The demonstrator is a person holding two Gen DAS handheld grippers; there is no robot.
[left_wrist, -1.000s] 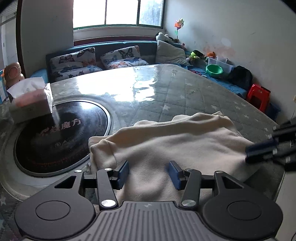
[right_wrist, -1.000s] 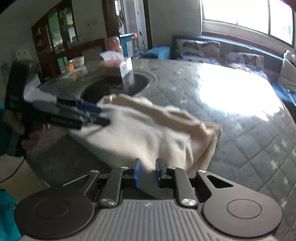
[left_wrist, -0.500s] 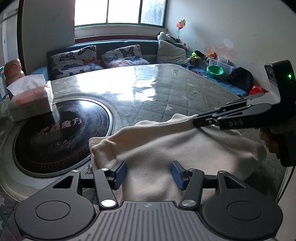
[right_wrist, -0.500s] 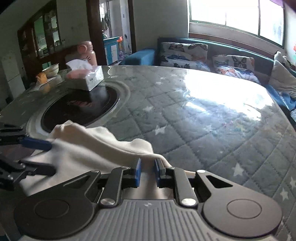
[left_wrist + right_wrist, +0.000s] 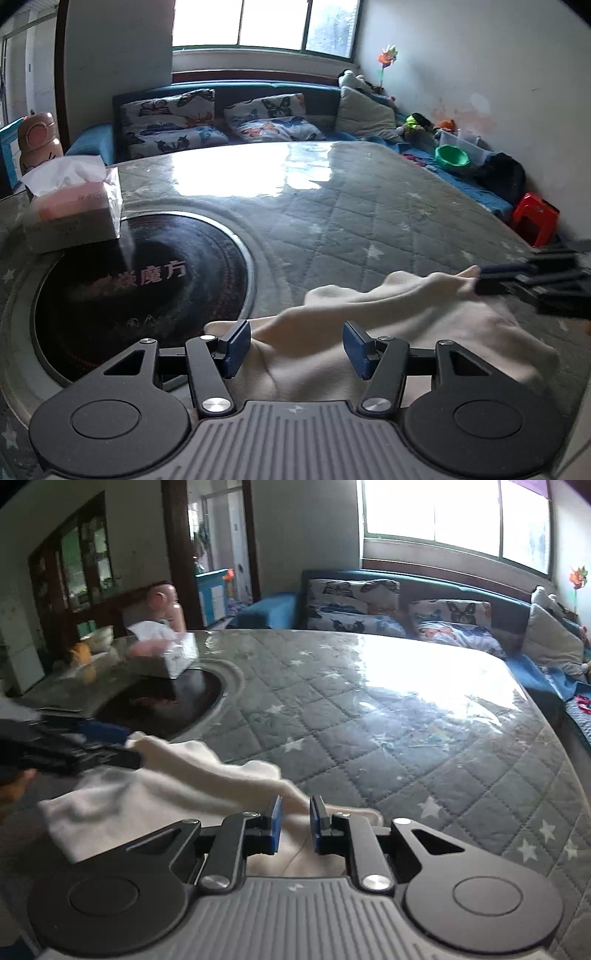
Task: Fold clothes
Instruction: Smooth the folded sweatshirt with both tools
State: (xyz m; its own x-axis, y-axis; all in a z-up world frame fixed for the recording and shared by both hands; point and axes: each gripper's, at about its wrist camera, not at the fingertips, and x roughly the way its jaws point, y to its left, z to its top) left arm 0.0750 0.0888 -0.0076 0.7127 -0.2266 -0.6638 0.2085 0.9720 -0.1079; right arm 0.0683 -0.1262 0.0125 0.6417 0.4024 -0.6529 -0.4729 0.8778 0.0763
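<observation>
A: What carries everything?

B: A big round surface (image 5: 369,206) under a quilted grey cover with white stars and a glossy clear sheet. A black circular hotplate (image 5: 140,280) with printed characters is set into it, on the left in the left wrist view.

A: And the clothes?

B: One cream garment (image 5: 388,332), soft and rumpled, lies at the near edge of the surface, just beside the hotplate rim. One strip of it is lifted and stretched off to the right.

A: Who holds that strip?

B: The right gripper (image 5: 295,825). Its blue pads stand close together with cream cloth pinched between them.

A: The left gripper (image 5: 297,349)?

B: Its jaws stand apart above the garment, and the pads press on nothing; cloth shows in the gap.

A: Anything smaller?

B: A tissue box (image 5: 74,214) with a white tissue sticking up sits at the far edge of the hotplate, well apart from the garment.
</observation>
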